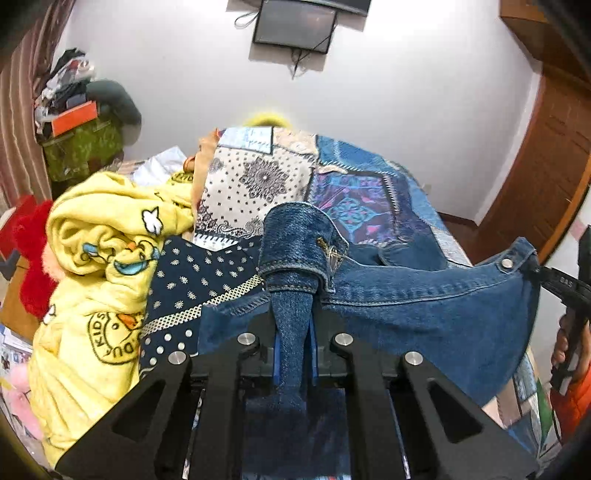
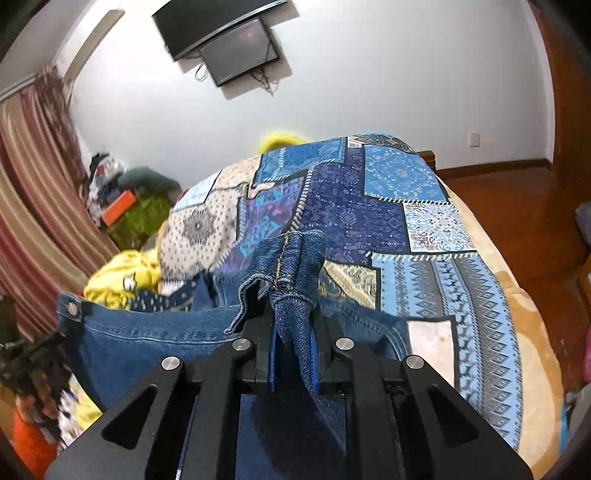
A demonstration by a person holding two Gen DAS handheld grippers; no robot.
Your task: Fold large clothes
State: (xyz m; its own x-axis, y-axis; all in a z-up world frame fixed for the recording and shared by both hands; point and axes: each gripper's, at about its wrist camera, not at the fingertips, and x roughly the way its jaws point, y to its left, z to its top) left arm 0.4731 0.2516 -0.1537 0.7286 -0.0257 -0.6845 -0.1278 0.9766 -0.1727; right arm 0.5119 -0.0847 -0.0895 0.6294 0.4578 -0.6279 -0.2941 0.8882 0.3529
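Observation:
A blue denim garment point(image 1: 424, 306) with metal snap buttons hangs stretched between my two grippers above the bed. My left gripper point(image 1: 293, 332) is shut on a bunched denim edge that sticks up between its fingers. My right gripper point(image 2: 293, 339) is shut on another bunched denim edge with orange stitching. The denim point(image 2: 147, 343) spans to the left in the right wrist view. The right gripper also shows at the right edge of the left wrist view point(image 1: 554, 280), clamped on the denim by a snap button.
A patchwork blue and white bedspread point(image 2: 369, 206) covers the bed. A yellow duck-print blanket point(image 1: 107, 266) and a dark dotted cloth point(image 1: 195, 280) lie at the left. Cluttered boxes point(image 1: 77, 118), a striped curtain point(image 2: 33, 206), a wall screen point(image 1: 295, 26), a wooden door point(image 1: 554, 162).

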